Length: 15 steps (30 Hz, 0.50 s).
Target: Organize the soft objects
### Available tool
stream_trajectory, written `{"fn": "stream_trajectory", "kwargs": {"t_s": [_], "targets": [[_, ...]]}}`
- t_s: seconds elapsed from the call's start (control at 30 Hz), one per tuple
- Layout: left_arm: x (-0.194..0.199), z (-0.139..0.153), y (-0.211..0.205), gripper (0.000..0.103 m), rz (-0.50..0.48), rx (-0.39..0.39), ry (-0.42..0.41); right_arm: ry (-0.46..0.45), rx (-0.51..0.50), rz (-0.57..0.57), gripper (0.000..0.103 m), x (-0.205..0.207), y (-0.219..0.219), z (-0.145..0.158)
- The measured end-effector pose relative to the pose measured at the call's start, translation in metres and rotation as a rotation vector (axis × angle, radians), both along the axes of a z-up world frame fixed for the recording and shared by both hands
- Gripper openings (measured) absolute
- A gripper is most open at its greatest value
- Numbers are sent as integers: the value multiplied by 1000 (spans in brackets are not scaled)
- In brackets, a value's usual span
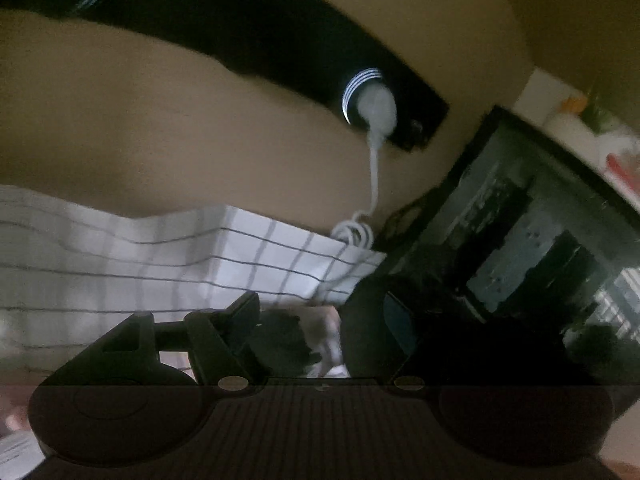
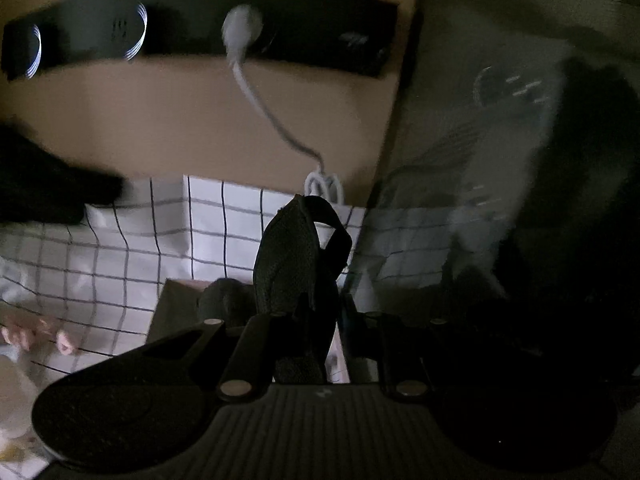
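In the right wrist view my right gripper is shut on a dark soft strap-like item, perhaps a mask or pouch, which stands up between the fingers above the checked cloth. In the left wrist view my left gripper is open, its fingers apart. A dark soft lump lies between them near the checked cloth; whether it is touched is unclear.
A black wall socket strip with a white plug and cable runs along the beige wall. A dark glass-fronted appliance stands at the right; it also shows in the left wrist view. A cardboard box sits on the cloth.
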<state>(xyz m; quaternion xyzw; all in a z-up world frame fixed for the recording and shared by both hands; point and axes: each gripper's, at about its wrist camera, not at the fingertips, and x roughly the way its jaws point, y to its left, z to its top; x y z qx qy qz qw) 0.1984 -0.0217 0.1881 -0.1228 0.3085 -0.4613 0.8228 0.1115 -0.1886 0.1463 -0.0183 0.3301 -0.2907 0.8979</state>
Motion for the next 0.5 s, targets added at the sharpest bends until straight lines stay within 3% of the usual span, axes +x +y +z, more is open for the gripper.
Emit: {"fn": "stream_trajectory", "kwargs": {"t_s": [0.2, 0.33, 0.5], "targets": [[-11, -10, 101, 74, 142, -19, 15, -41, 405, 47, 14, 20, -21, -47], [-16, -34, 179, 74, 307, 19, 53, 48, 441, 20, 16, 45, -22, -90], [-22, -79, 248, 73, 452, 130, 150, 42, 388, 47, 16, 43, -9, -96]]}}
